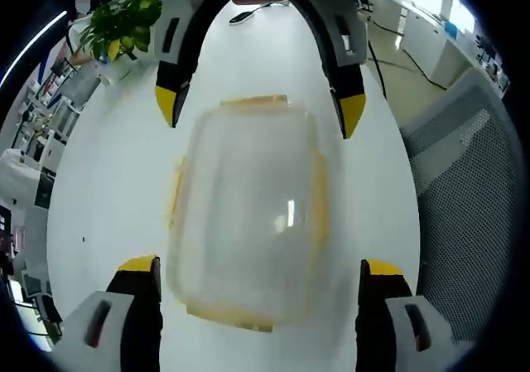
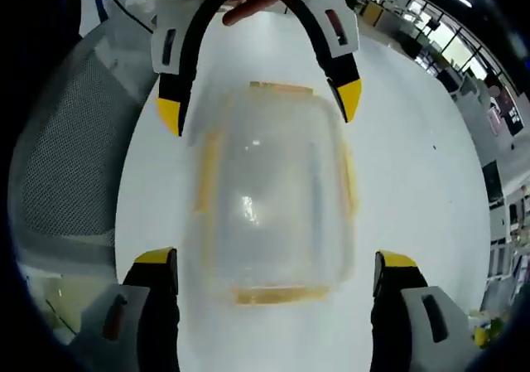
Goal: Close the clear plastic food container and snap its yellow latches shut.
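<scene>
A clear plastic food container [image 1: 248, 214] [image 2: 273, 198] with its lid on lies on the round white table [image 1: 108, 190] [image 2: 406, 181]. Yellow latches [image 1: 254, 101] [image 2: 277, 293] run along its four sides; the picture is blurred, so whether they are snapped down is unclear. My left gripper [image 1: 261, 268] is open, its yellow-tipped jaws spread wide on either side of the container's near end. Facing it from the far end, my right gripper [image 1: 260, 107] [image 2: 277, 260] is open too, straddling that end. The left gripper [image 2: 259, 104] shows across the container in the right gripper view.
A grey mesh chair [image 1: 472, 198] [image 2: 66, 165] stands close by the table's edge. A potted green plant [image 1: 124, 24] sits at the table's far side, and a small dark object [image 1: 248, 12] lies beyond the container. A hand [image 2: 248, 3] holds the left gripper.
</scene>
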The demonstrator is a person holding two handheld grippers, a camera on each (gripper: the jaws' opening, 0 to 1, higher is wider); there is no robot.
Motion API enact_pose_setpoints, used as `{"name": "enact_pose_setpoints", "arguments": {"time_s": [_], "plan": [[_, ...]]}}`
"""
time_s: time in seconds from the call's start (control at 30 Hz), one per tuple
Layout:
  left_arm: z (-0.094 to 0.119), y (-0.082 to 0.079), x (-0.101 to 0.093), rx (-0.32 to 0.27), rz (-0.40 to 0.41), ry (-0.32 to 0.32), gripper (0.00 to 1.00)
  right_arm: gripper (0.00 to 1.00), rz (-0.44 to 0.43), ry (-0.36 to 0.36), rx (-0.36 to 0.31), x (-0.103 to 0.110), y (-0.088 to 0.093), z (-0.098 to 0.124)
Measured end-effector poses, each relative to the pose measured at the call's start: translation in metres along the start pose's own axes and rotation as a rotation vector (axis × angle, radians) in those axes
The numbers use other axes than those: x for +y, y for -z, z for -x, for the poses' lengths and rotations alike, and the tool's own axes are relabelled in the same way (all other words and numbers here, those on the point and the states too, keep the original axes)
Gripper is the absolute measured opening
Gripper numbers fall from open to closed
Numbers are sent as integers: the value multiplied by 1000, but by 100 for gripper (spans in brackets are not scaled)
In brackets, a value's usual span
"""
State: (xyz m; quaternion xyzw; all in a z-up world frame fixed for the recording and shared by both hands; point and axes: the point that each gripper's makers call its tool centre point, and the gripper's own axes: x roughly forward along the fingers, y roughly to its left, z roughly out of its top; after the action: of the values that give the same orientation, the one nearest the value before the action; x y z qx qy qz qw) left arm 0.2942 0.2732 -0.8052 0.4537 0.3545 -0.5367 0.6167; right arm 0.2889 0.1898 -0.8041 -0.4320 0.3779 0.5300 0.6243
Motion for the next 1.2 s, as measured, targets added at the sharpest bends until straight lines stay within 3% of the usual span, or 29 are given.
{"name": "enact_pose_setpoints", "arguments": {"time_s": [0.23, 0.33, 0.47, 0.93, 1.2], "plan": [[-12, 5, 6, 38, -21, 11, 96, 87, 27, -7, 27, -1, 4, -5], [-16, 7, 9, 57, -34, 8, 94, 78, 52, -4, 42, -5, 6, -7], [-19, 11, 15, 95, -66, -27, 86, 78, 53, -14, 40, -4, 6, -7], [-18, 15, 12, 144, -49, -29, 85, 76, 71, -20, 33, -2, 3, -9], [-12, 29, 5, 153, -6, -41, 85, 76, 112, -35, 36, 1, -10, -13]]}}
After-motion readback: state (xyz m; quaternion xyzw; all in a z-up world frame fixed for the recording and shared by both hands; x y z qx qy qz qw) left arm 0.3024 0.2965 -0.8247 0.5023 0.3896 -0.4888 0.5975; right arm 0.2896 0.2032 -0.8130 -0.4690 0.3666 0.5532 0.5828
